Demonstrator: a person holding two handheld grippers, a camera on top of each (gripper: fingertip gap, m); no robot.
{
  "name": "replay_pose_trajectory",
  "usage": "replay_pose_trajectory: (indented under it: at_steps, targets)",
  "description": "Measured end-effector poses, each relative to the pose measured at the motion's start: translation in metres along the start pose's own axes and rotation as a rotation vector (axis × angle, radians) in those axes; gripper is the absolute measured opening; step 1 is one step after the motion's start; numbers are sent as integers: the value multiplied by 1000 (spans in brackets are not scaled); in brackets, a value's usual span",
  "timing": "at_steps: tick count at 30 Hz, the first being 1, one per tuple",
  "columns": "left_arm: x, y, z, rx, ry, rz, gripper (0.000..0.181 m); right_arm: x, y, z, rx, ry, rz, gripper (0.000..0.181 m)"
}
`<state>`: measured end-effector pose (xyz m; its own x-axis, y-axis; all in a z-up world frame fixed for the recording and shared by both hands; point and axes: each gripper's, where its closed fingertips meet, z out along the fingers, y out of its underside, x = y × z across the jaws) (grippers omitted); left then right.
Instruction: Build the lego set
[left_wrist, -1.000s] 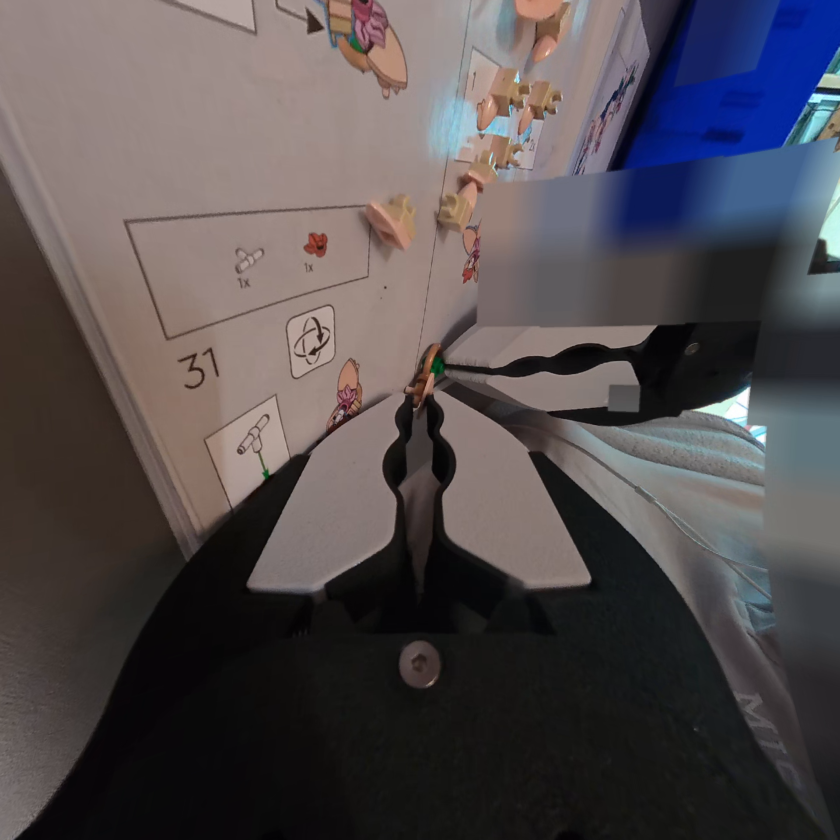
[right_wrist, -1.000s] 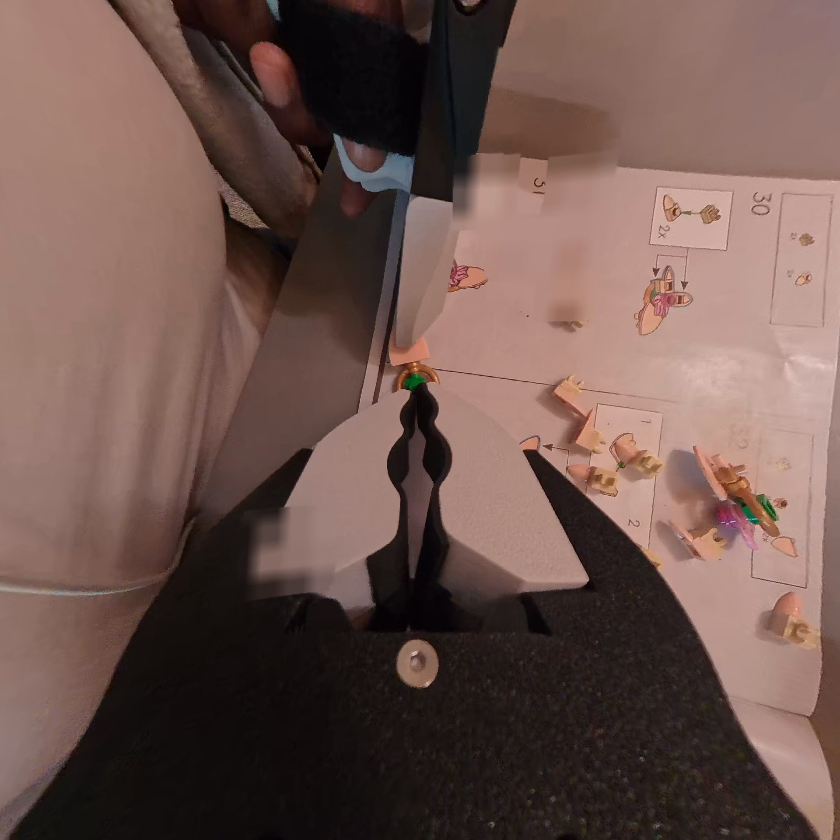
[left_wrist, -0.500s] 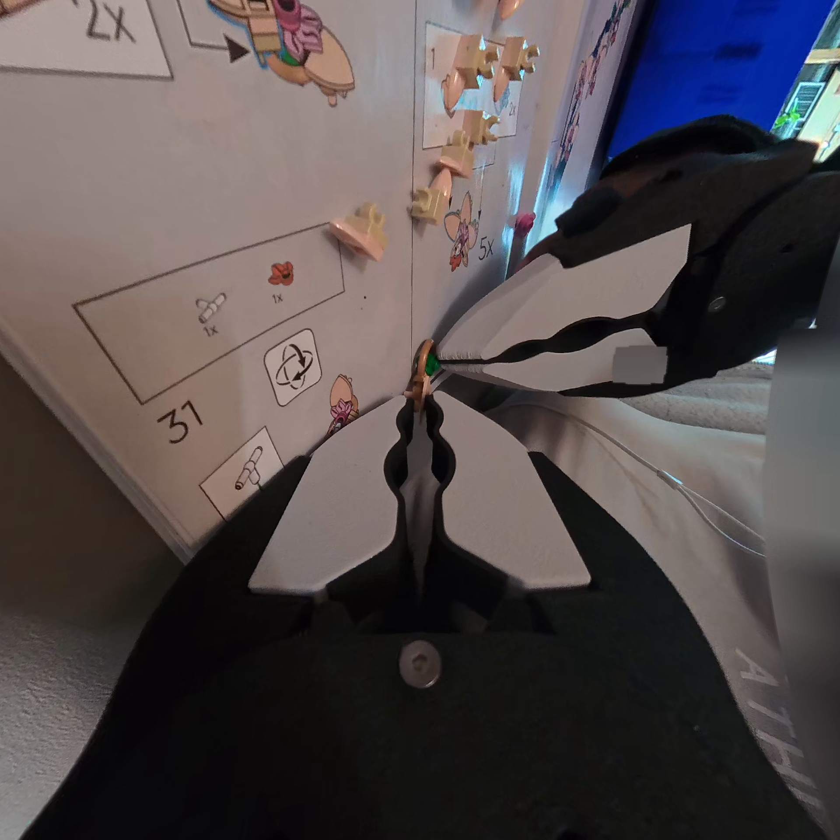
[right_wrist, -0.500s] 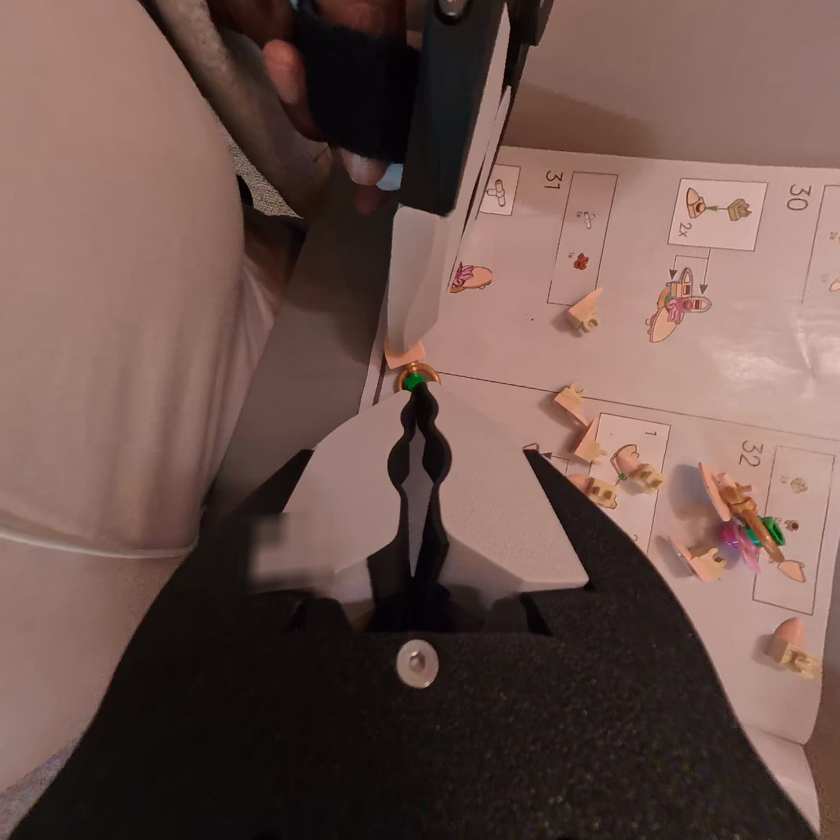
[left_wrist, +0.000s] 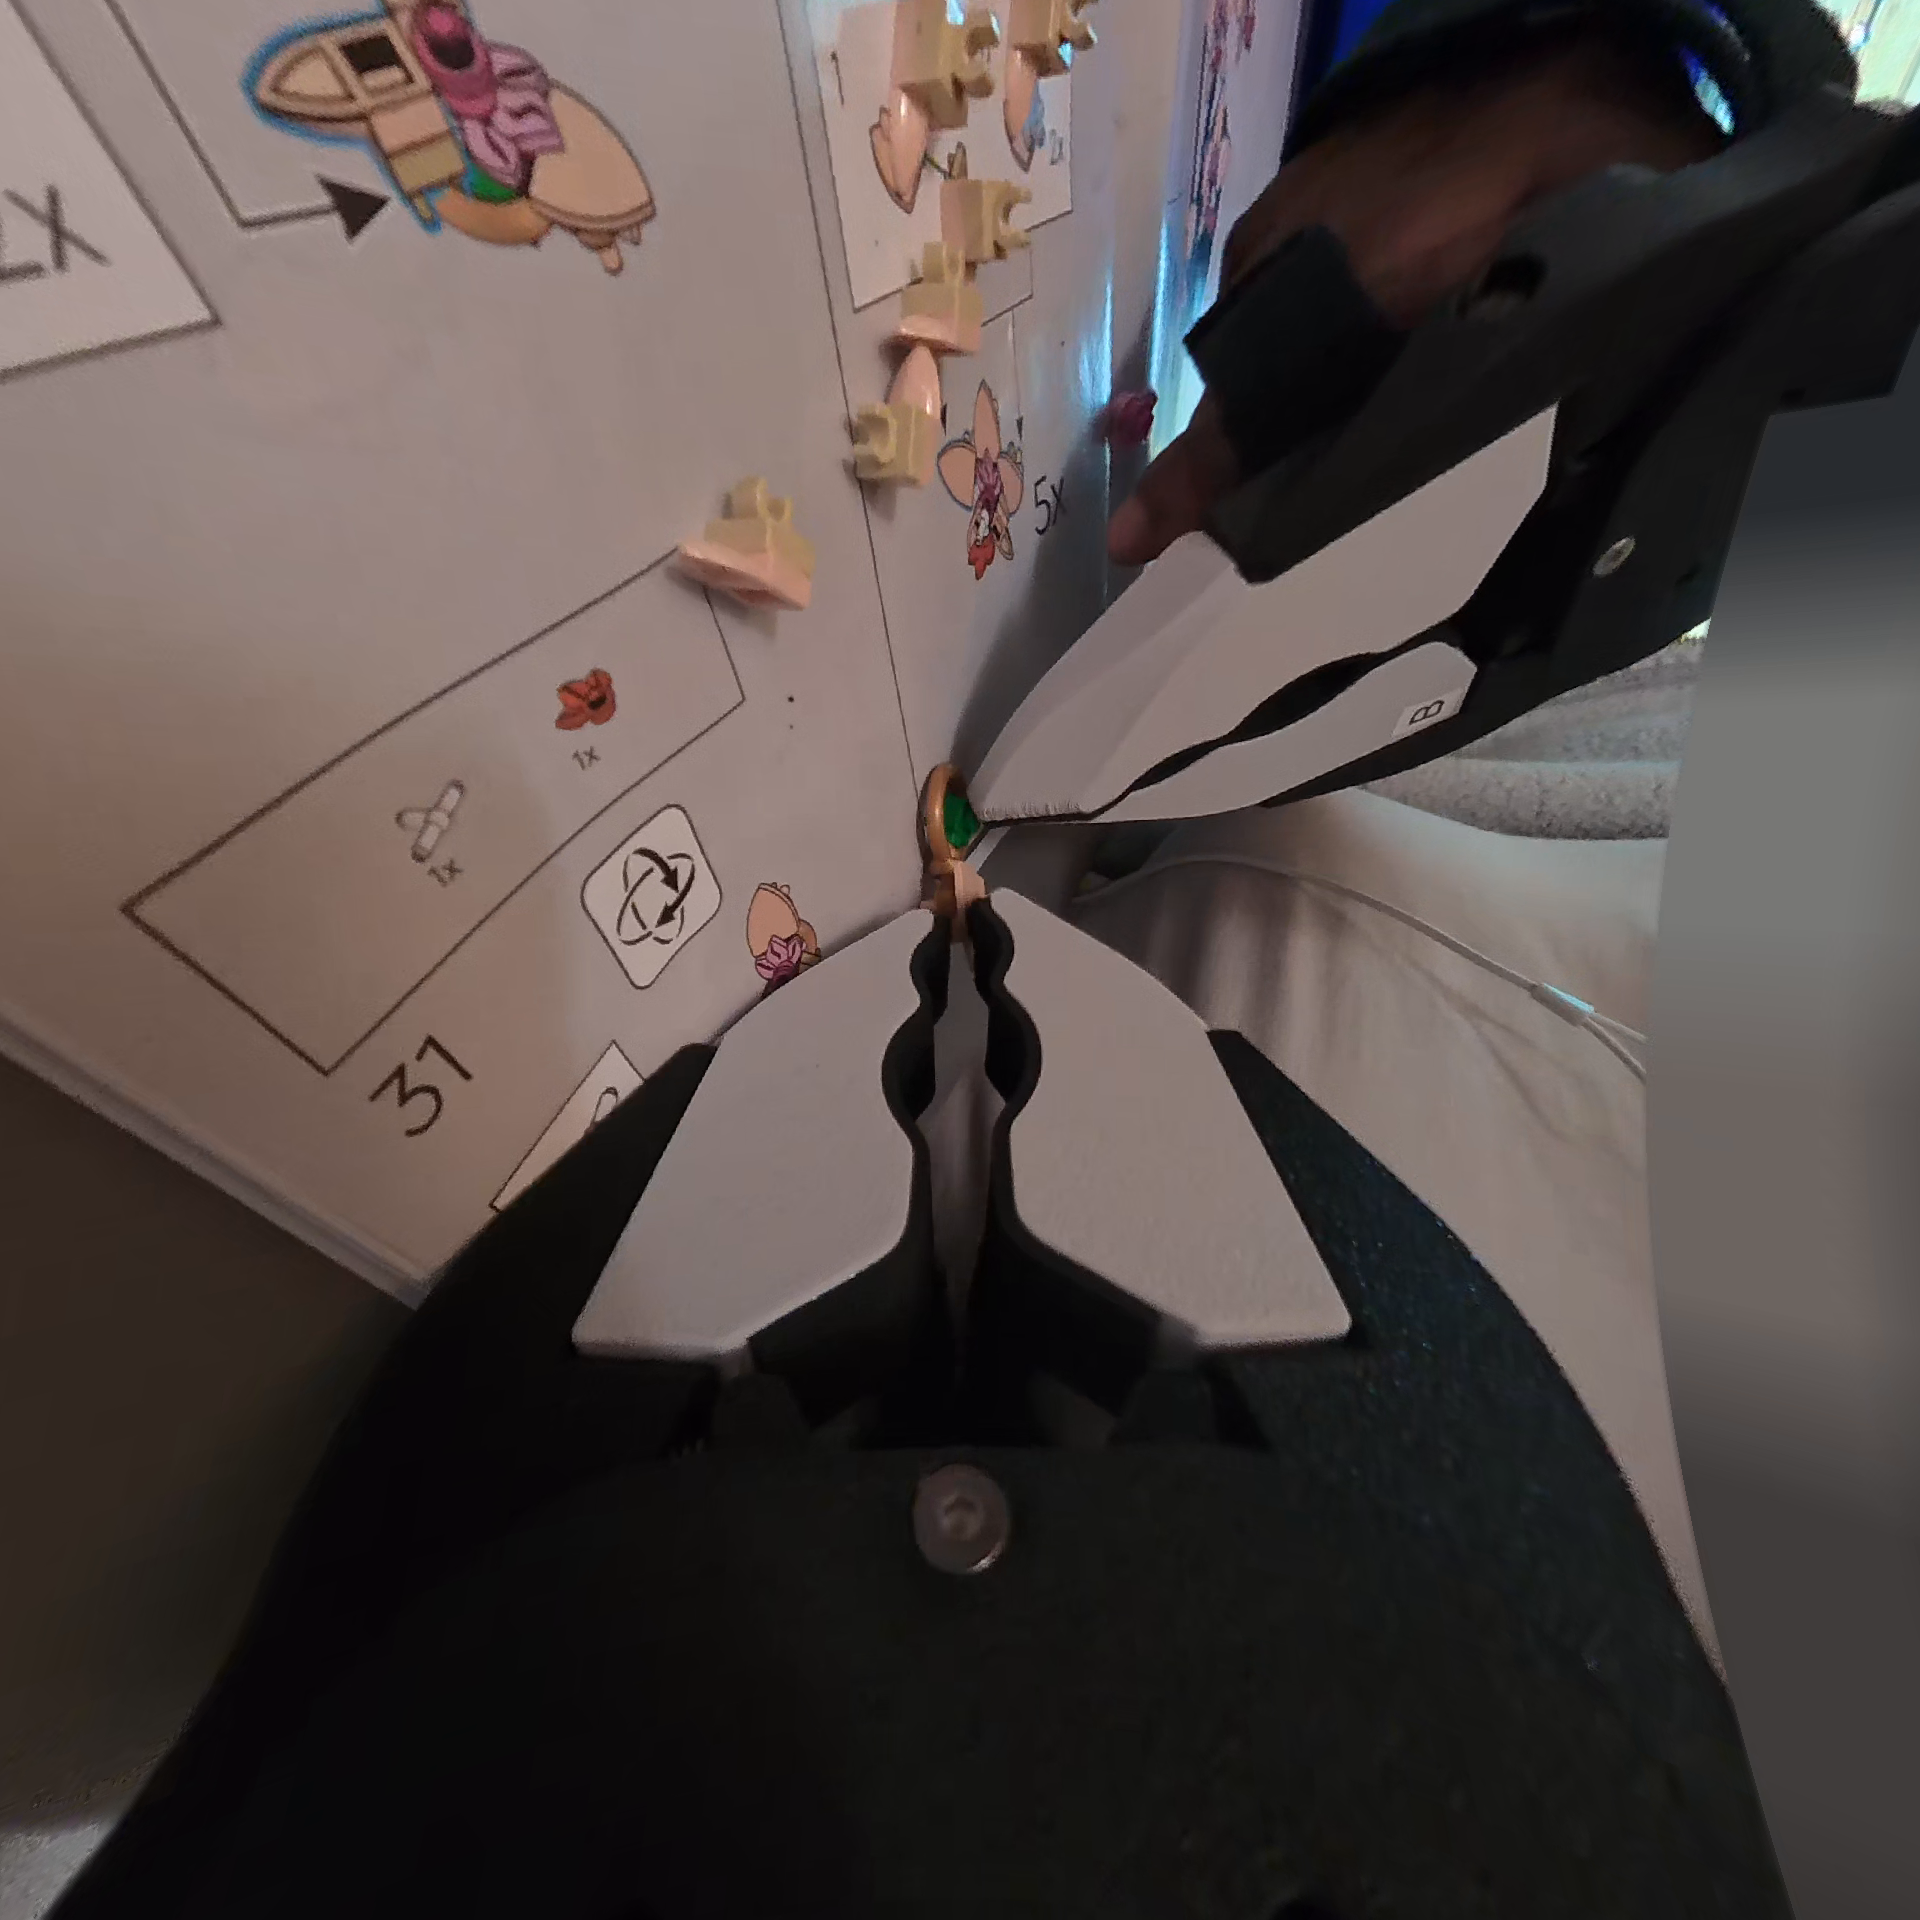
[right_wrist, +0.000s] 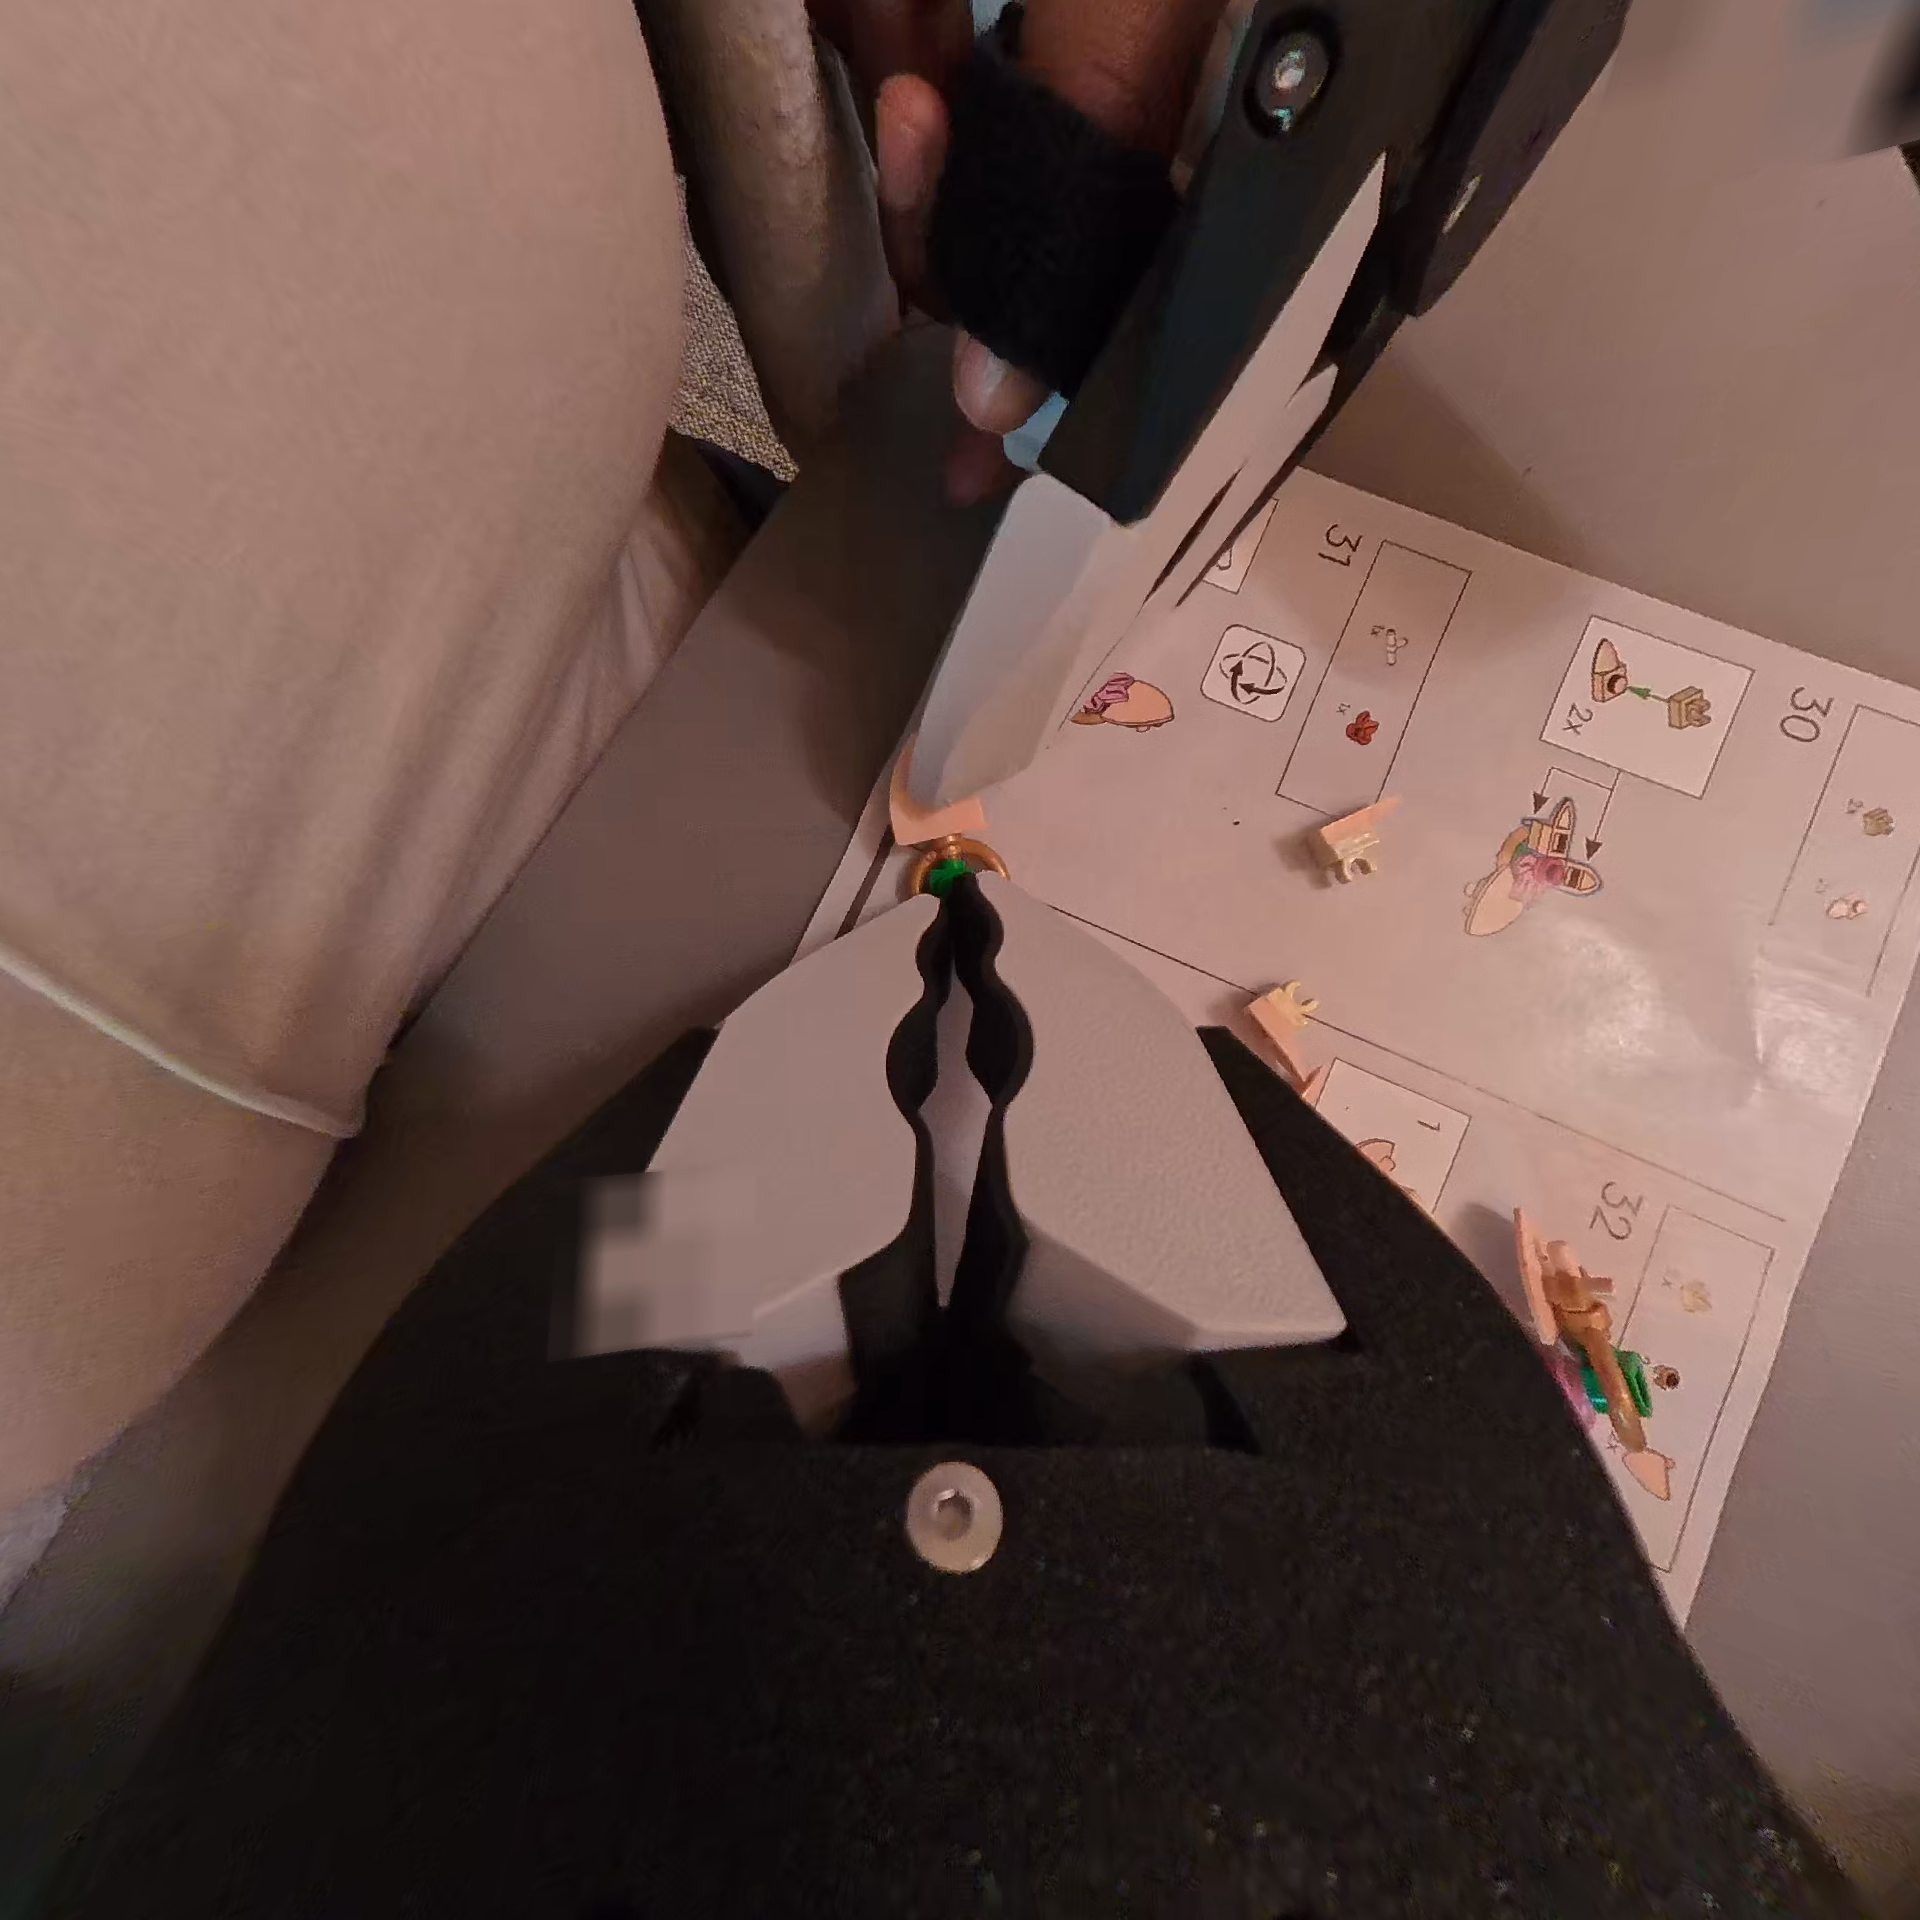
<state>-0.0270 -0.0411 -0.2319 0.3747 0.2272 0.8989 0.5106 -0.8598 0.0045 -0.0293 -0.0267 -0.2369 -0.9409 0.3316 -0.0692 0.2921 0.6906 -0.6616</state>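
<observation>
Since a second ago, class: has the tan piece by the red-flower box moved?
No. The tan piece still lies just off that box's corner on the instruction sheet.

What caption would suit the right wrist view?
Two grippers, right and left, pinch a tiny green-and-gold piece above the instruction sheet.

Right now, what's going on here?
A person is joining two tiny Lego parts in mid-air above the open instruction booklet. The left gripper pinches a peach piece with a gold ring on it, jaws shut. The right gripper pinches a small green piece and holds it in the ring. More peach and tan pieces lie loose on the booklet, and a partly built cluster sits near its edge.
</observation>
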Motion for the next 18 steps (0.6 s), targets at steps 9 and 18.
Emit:
replay_pose_trajectory:
  at_steps: [9,18]
  targets:
    - [1,1,0,13,5,-10,4,3,4,-12,41,29,350,0]
    - [1,-1,1,49,-5,-32,4,-2,4,-3,84,34,638,1]
